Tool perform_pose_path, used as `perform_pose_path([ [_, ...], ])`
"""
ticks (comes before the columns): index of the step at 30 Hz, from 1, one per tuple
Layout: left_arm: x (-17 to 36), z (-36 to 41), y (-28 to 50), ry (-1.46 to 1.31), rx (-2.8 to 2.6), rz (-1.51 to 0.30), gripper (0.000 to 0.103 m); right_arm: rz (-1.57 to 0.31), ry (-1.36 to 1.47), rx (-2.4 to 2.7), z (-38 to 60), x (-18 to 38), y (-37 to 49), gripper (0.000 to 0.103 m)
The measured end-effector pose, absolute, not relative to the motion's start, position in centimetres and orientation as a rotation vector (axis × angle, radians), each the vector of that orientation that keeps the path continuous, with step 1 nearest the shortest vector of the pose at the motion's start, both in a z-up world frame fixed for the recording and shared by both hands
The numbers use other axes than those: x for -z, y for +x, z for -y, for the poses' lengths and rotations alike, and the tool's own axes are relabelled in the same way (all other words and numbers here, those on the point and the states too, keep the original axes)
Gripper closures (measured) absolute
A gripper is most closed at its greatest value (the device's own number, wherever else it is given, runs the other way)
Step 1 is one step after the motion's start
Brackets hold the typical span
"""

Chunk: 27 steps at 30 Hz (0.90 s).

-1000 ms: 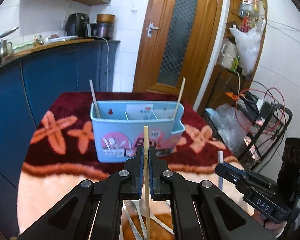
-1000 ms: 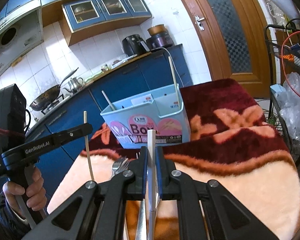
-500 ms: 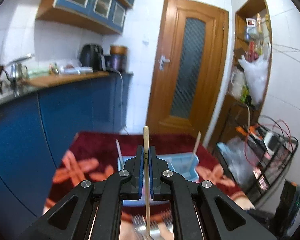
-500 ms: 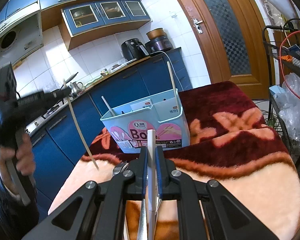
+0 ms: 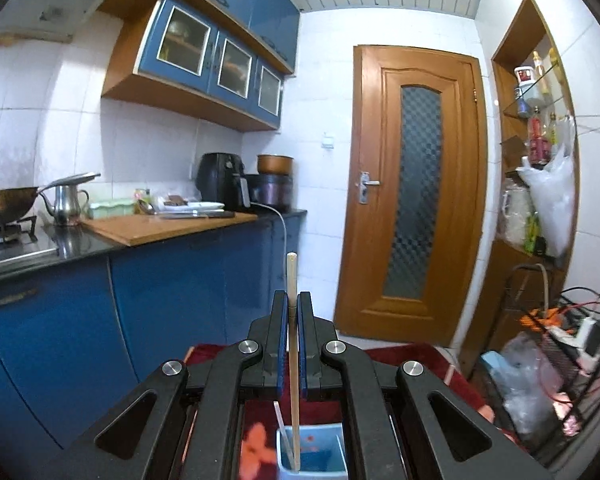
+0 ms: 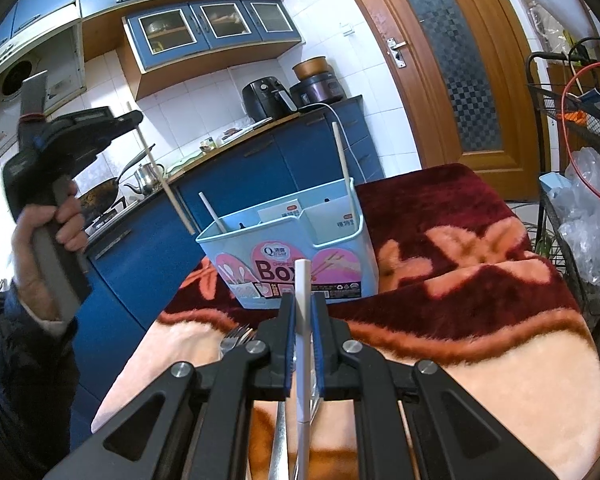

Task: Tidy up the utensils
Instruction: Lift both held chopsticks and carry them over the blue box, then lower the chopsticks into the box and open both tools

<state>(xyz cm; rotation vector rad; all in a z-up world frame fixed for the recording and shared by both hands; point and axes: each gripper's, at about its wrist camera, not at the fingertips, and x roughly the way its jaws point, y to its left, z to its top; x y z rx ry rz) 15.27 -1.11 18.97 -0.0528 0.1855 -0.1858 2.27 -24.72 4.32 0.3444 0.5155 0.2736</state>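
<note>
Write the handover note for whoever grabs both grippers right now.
Left gripper: shut on a wooden chopstick, raised, lower tip just above the left end compartment of the light blue plastic utensil box.
Right gripper: shut on a white chopstick, held low in front of the box.
Done: a white stick stands in the left compartment, a pale wooden stick in the right one.
Left: drop the wooden chopstick in, then place the white one. Metal forks lie unsorted on the red and peach blanket.
</note>
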Motion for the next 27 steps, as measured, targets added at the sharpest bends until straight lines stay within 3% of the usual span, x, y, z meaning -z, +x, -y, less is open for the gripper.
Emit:
perform_pose_path([
  [15,-10.6,1.0,18.9,-0.066,0.189,-0.388,0.099,-0.459,0.318,-0.241,25.9,-6.6,4.3,0.093],
  [27,-7.8,0.8,19.2,-0.079,0.217,-0.44,0.098,-0.258,0.252,-0.163,25.3,-11.7,10.6,0.094],
])
